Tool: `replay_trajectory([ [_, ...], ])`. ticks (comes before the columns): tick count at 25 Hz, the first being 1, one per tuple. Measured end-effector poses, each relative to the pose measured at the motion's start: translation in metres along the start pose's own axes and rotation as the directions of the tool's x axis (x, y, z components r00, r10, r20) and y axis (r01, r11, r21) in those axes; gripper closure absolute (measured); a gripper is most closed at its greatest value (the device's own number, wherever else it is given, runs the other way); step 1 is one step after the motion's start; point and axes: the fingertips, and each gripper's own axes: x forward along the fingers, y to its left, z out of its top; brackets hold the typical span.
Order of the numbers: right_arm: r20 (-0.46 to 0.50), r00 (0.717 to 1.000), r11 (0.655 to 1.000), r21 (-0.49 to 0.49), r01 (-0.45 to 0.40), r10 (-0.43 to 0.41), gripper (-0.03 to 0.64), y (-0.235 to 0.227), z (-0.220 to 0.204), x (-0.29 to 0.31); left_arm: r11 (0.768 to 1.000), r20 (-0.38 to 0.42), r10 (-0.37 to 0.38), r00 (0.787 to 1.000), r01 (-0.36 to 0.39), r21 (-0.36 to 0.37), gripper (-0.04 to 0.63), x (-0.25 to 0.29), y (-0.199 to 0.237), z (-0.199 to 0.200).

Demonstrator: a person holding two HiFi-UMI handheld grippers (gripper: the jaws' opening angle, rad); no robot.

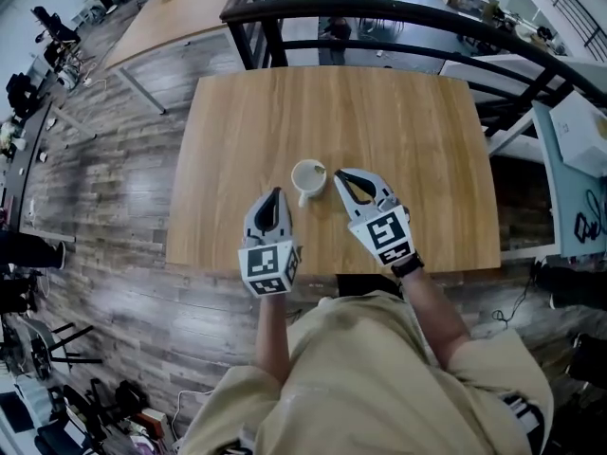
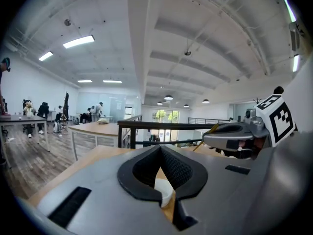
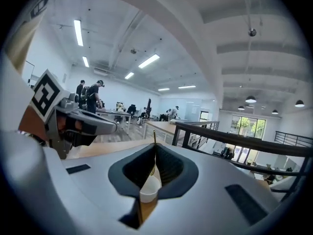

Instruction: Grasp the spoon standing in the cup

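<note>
While one cup stands on the table, right gripper clamps one spoon, left gripper closed, empty.

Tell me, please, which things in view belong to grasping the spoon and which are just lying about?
Belonging to the job: spoon, standing in the cup; right gripper, shut on the spoon's handle; table under the cup.
Just there: left gripper, shut and empty beside the cup; black railing; long desk further off.

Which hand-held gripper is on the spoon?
The right hand-held gripper: its jaws pinch the thin gold spoon above the white cup. The left hand-held gripper sits shut beside the cup, empty.
</note>
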Motion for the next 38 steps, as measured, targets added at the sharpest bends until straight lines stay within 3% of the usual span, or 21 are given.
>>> replay_trajectory([
  [10,0.101,0.976,0.979,0.098,0.181,-0.191,0.600,-0.034,0.064,-0.059,0.997,0.130,-0.015,0.991,0.005,0.076,0.591,-0.032,-0.026,0.070],
  [18,0.140,0.959,0.967,0.112,0.231,-0.245,0.600,-0.028,0.085,-0.078,0.995,0.190,-0.041,0.981,0.023,0.097,0.591,-0.053,-0.035,0.092],
  [30,0.118,0.966,0.969,0.117,0.217,-0.231,0.600,-0.012,0.070,-0.064,0.995,0.148,-0.062,0.987,0.049,0.088,0.591,-0.035,-0.026,0.072],
  [38,0.055,0.971,0.966,0.123,0.225,-0.233,0.600,-0.016,0.040,-0.033,0.999,-0.021,0.035,0.999,-0.034,0.042,0.591,0.001,0.010,0.022],
])
